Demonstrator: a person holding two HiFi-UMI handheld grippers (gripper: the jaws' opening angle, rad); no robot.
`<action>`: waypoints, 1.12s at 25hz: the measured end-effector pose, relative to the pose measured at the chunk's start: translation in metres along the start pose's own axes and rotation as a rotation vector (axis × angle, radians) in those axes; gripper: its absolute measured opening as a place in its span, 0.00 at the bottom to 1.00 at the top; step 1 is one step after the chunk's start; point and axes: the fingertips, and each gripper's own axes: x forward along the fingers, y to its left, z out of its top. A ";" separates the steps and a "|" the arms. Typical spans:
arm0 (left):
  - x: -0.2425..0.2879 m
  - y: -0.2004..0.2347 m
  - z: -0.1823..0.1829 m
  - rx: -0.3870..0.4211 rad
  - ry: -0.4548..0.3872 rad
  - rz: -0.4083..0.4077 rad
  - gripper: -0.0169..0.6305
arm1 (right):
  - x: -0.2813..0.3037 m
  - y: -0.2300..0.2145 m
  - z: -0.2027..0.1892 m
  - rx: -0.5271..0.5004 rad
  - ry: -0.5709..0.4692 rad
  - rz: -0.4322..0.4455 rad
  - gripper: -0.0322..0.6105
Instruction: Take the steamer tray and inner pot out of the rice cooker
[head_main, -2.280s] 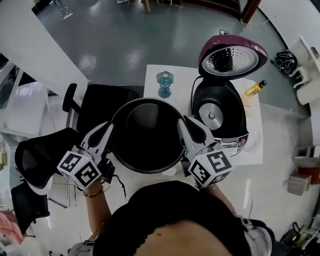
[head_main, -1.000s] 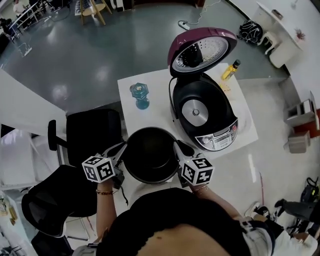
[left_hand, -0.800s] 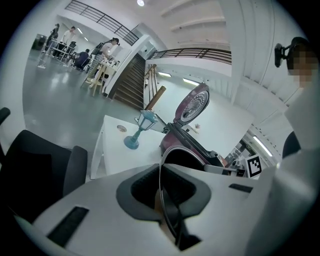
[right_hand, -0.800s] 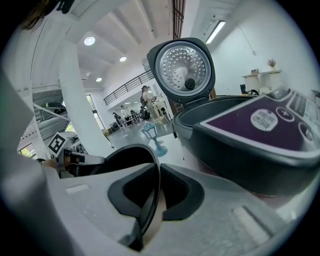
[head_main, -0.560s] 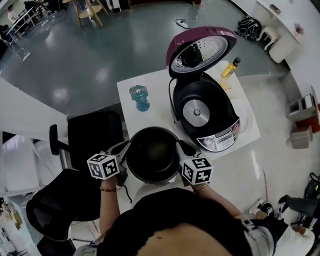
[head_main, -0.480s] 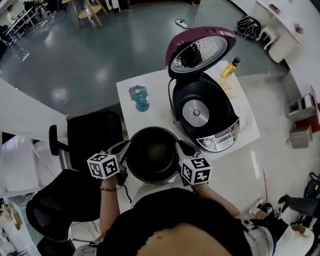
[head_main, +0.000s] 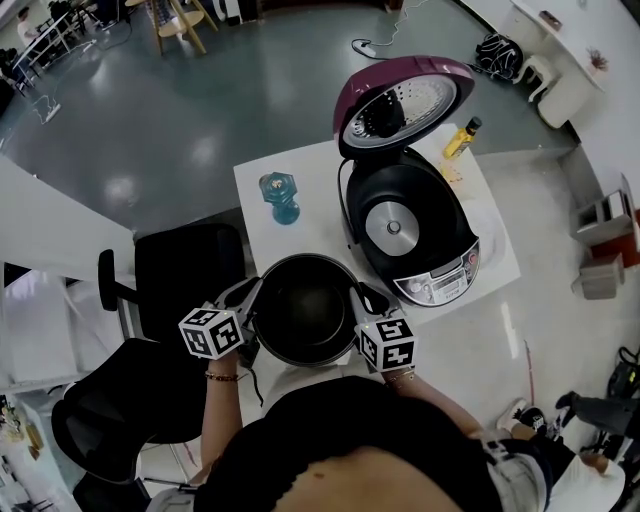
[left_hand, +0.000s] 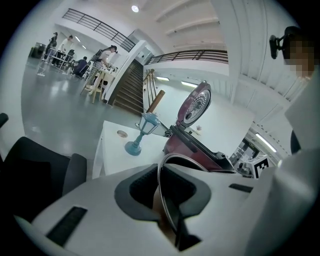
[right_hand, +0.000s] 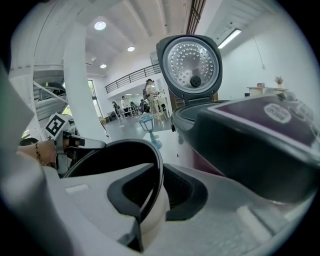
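White table (head_main: 315, 170) holds the open cooker (head_main: 410, 235); your pot (head_main: 305, 310) is just beside it. Your right gripper (head_main: 360, 294) clamps the rim nearest the cooker, your left gripper (head_main: 252, 293) the far rim.
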 end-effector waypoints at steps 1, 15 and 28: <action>-0.001 0.000 0.001 0.000 -0.007 0.003 0.06 | -0.002 0.001 0.001 -0.012 -0.005 0.003 0.13; -0.063 -0.024 0.065 0.106 -0.283 0.130 0.08 | -0.056 0.019 0.008 -0.122 -0.082 0.092 0.15; -0.126 -0.101 0.041 0.104 -0.505 0.397 0.05 | -0.100 0.044 0.093 -0.190 -0.305 0.355 0.12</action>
